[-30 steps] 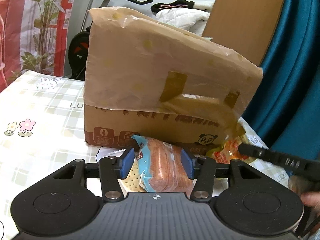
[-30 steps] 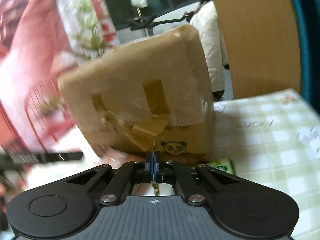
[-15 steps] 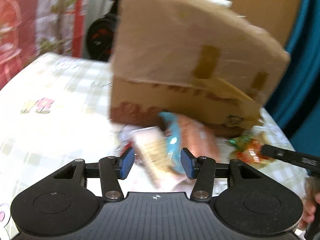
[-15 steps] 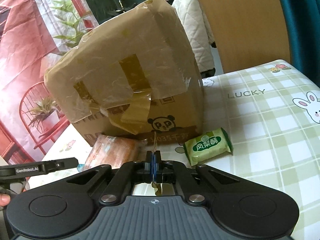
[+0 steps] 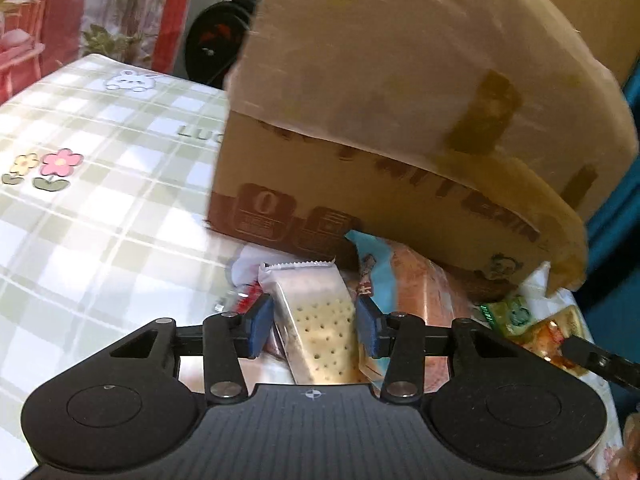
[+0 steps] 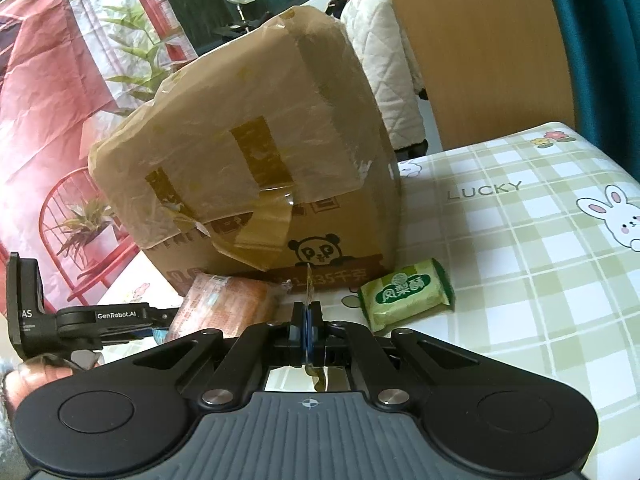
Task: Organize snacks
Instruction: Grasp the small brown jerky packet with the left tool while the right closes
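1. Now, on the left the left gripper (image 5: 314, 322) points down at the snack pile; its jaws have just been narrowing and stand partly open around a clear-wrapped cracker pack (image 5: 316, 312). The blue pads (image 5: 260, 322) sit close by its sides, but I cannot tell whether they press on it.
2. Just beside that pack, toward the right, lies a blue-edged packet of orange-brown biscuits (image 5: 420, 292), its far end against the foot of the cardboard box (image 5: 400, 120).
3. The box, taped and partly wrapped in plastic film, stands on the green checked tablecloth (image 5: 100, 200).
4. Further right, the right gripper (image 6: 307, 322) has its jaws pressed together on a thin strip of clear wrapper (image 6: 309, 284) that sticks up between them.
5. Right of that gripper, a green pastry packet (image 6: 406, 294) lies flat on the cloth, near the box's front corner and apart from the jaws.
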Motion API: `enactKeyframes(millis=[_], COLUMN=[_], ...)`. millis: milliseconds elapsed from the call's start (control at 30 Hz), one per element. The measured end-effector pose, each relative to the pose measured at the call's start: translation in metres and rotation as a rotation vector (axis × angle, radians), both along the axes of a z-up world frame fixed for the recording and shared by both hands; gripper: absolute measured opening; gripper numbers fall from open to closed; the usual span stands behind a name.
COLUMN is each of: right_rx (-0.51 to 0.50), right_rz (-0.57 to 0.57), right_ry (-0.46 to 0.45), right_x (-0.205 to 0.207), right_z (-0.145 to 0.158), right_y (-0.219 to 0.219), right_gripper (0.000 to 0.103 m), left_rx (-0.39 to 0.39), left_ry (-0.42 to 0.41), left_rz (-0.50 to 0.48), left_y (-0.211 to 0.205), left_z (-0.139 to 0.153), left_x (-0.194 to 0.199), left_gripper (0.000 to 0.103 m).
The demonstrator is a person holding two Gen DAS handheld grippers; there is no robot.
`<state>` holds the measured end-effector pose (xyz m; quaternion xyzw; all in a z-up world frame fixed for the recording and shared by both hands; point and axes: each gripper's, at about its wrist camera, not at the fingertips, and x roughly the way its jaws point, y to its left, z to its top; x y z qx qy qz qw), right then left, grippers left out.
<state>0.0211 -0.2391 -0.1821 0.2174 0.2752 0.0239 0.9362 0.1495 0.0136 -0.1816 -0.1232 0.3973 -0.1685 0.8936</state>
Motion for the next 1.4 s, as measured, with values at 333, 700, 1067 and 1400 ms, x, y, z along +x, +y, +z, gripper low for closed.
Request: enactKeyframes(millis=[333, 700, 1067, 1400], right_rx=[-0.057, -0.078, -0.092, -0.081], right_rz=[-0.007, -0.011, 0.006, -0.008], right_ry=[-0.022, -0.085, -0.079, -0.073], right_x=[-0.002, -0.008, -0.006, -0.007], right_z=[0.015, 0.039, 0.037, 0.033], right_y=[0.000, -0.001, 0.003, -0.002], right_gripper=[0.001, 0.001, 0.001, 0.001], left_rx=[-0.049, -0.059, -0.054, 0.178], left_ry=[0.008, 0.011, 0.064, -0.035], left_rz=[-0.295, 0.019, 0.104, 0.080], left_y=[-0.048, 0.026, 0.018, -0.038], left_z=[0.000, 0.007, -0.016, -0.011], left_x=[-0.030, -0.016, 0.003, 0.024], left_gripper=[0.047, 0.047, 0.049, 0.055])
